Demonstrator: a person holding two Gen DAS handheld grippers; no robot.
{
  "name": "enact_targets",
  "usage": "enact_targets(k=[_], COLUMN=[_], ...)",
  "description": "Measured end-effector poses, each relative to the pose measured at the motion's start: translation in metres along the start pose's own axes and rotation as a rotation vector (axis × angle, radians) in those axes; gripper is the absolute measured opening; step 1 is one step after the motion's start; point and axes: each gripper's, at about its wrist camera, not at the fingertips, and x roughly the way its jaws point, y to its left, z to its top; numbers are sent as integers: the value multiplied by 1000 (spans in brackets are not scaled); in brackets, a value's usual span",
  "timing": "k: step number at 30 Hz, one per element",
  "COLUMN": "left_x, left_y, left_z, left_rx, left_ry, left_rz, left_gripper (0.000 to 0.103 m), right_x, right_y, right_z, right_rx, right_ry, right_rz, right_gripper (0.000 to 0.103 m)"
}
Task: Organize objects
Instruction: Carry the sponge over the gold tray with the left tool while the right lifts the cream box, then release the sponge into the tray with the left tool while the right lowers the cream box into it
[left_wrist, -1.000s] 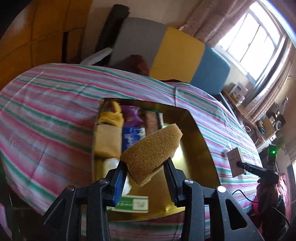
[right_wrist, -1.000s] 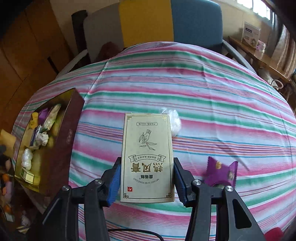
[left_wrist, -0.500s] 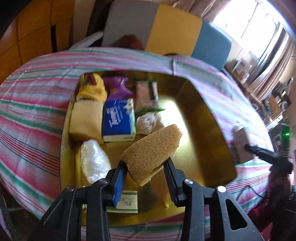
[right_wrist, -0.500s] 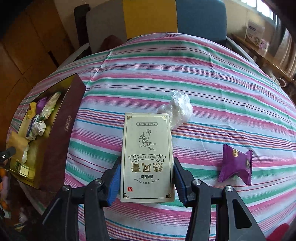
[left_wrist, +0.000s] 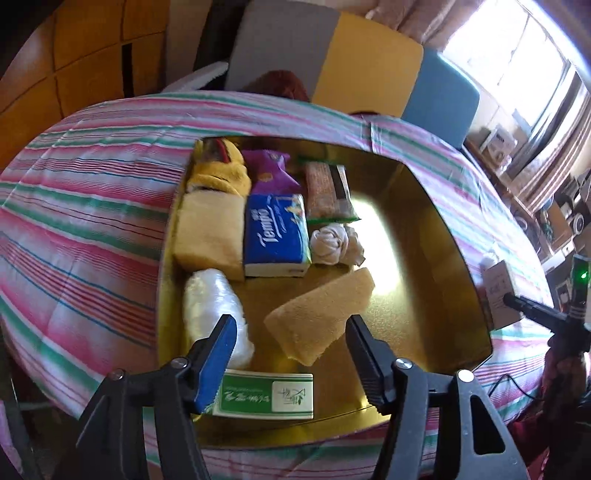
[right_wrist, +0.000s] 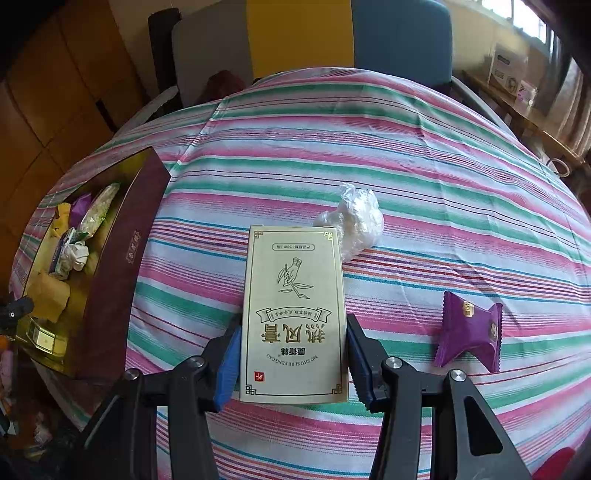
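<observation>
My left gripper (left_wrist: 290, 338) is open above a gold-lined box (left_wrist: 454, 266). A tan sponge (left_wrist: 319, 314) lies loose in the box just ahead of the fingertips. The box also holds a blue tissue pack (left_wrist: 275, 236), a yellow cloth (left_wrist: 208, 232), a white wad (left_wrist: 334, 240), a plastic bag (left_wrist: 212, 306), snack packets and a green-white carton (left_wrist: 266, 395). My right gripper (right_wrist: 293, 352) is shut on a cream carton with Chinese lettering (right_wrist: 293, 314), held over the striped tablecloth (right_wrist: 406, 155). The box shows at the left in the right wrist view (right_wrist: 122, 266).
A crumpled clear plastic bag (right_wrist: 356, 221) lies just beyond the cream carton. A purple snack packet (right_wrist: 467, 332) lies to its right. A grey, yellow and blue chair back (right_wrist: 314, 33) stands behind the table. The right gripper shows at the left wrist view's right edge (left_wrist: 532, 310).
My left gripper opened and let go of the tan sponge, which now lies in the box. The left gripper moved in over the box. The right gripper drew back slightly, still holding the cream carton.
</observation>
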Motion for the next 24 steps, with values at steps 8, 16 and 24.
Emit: enact_targets(k=[8,16,24], left_x=[-29,-39,-42], left_y=[11,23,39], left_z=[6,2,-6], left_rx=[-28,-60,-85], left_ry=[-106,-148,-147], left_rz=[10,10,8], left_gripper=[62,61,61], right_x=[-54,-72,3], right_y=[31,161,229], right_z=[9,17,12], right_rx=[11,-219,-278], right_ry=[-107,-101,78], right_rz=[21,175,133], right_gripper=[52,52,52])
